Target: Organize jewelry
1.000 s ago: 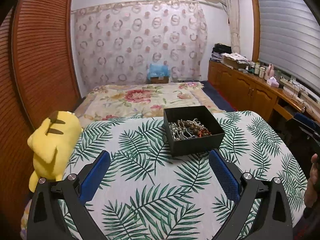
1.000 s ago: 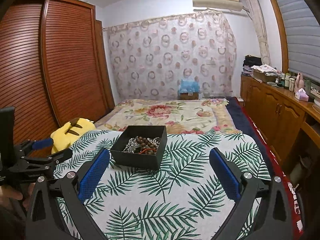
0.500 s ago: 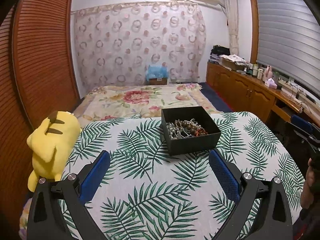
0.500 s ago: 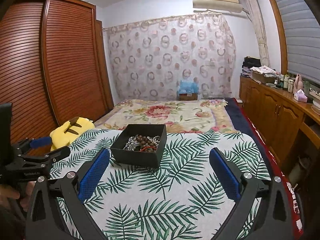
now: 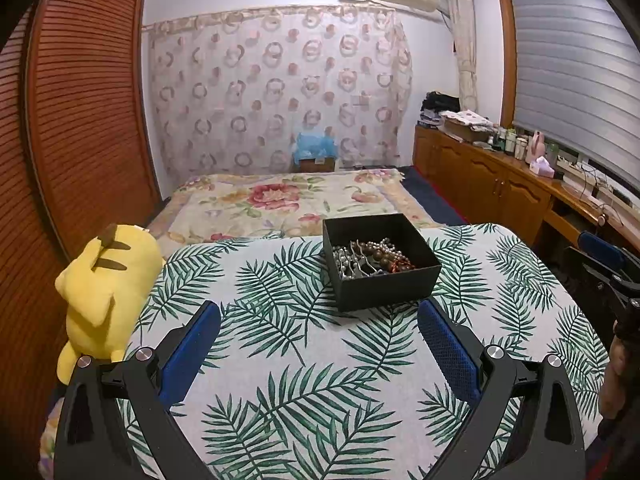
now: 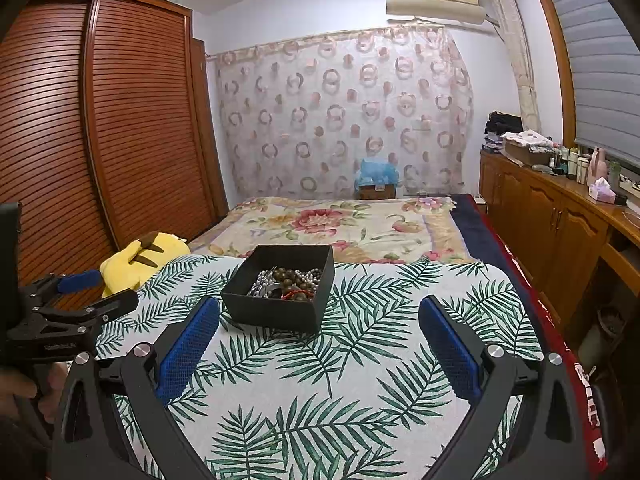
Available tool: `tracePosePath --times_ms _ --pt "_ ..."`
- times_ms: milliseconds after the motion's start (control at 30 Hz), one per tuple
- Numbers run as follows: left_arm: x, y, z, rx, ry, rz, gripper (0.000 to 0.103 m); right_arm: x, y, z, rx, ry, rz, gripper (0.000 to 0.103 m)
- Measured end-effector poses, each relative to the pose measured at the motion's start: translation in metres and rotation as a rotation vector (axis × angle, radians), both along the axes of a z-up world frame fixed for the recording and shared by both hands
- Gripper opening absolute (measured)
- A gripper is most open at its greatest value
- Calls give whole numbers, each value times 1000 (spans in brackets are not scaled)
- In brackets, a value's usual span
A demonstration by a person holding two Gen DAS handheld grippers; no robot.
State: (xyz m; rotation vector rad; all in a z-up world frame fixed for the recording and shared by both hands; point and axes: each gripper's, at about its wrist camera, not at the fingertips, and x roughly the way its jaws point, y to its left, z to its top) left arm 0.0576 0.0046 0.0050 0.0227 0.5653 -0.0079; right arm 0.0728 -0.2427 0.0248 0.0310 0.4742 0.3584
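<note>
2 grippers, mine, hang over the leaf-print cloth (image 5: 320, 392): left gripper (image 5: 319, 346) and right gripper (image 6: 319, 344), jaws of both wide apart, holding nothing. Over the last second I have barely shifted. Beyond, the jewelry (image 5: 370, 258) sits heaped in the black box (image 5: 388, 290), which fits sorting done or pending.

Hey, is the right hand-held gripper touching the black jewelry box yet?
Apart. In the right wrist view, the right hand-held gripper is open, and leaf-print cloth shows between its blue fingertips and the black jewelry box.
</note>
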Motion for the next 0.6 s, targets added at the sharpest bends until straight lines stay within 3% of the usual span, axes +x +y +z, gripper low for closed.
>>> tracePosePath --times_ms 600 --pt "-7 -4 4 2 -17 -8 95 1 -1 0 1 1 0 101"
